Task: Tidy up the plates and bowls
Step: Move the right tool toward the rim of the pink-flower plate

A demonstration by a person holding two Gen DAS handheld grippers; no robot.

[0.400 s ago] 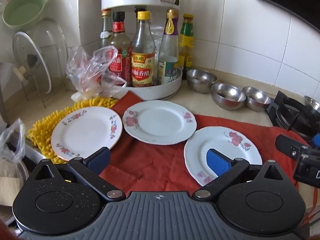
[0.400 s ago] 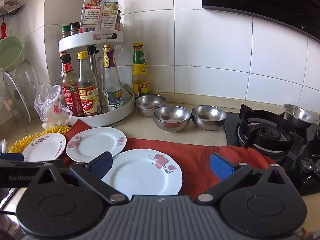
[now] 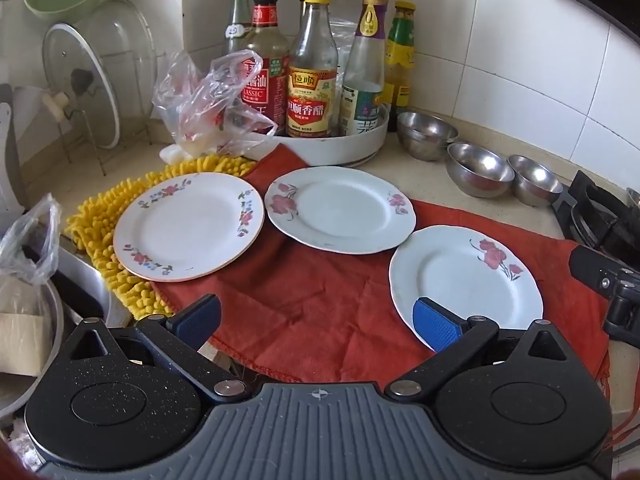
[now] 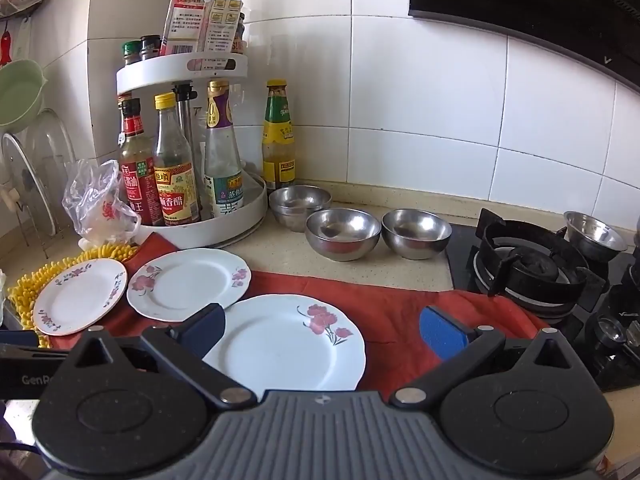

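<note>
The left hand-held gripper [image 3: 316, 320] and right hand-held gripper [image 4: 322, 330] both gape wide, holding nothing, low in frame. Beyond them three plates [image 3: 340, 210] lie mid-frame on a red cloth [image 3: 320, 304] over the worktop [image 4: 280, 252]; steel bowls [image 4: 343, 232] sit behind, under a tiled wall [image 4: 420, 100].

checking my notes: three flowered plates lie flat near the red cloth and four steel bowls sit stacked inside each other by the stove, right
Not quite. The steel bowls are not stacked: three of them sit side by side on the counter and the fourth is on the stove, as the right wrist view shows. The three flowered plates do lie flat near the red cloth.
</note>
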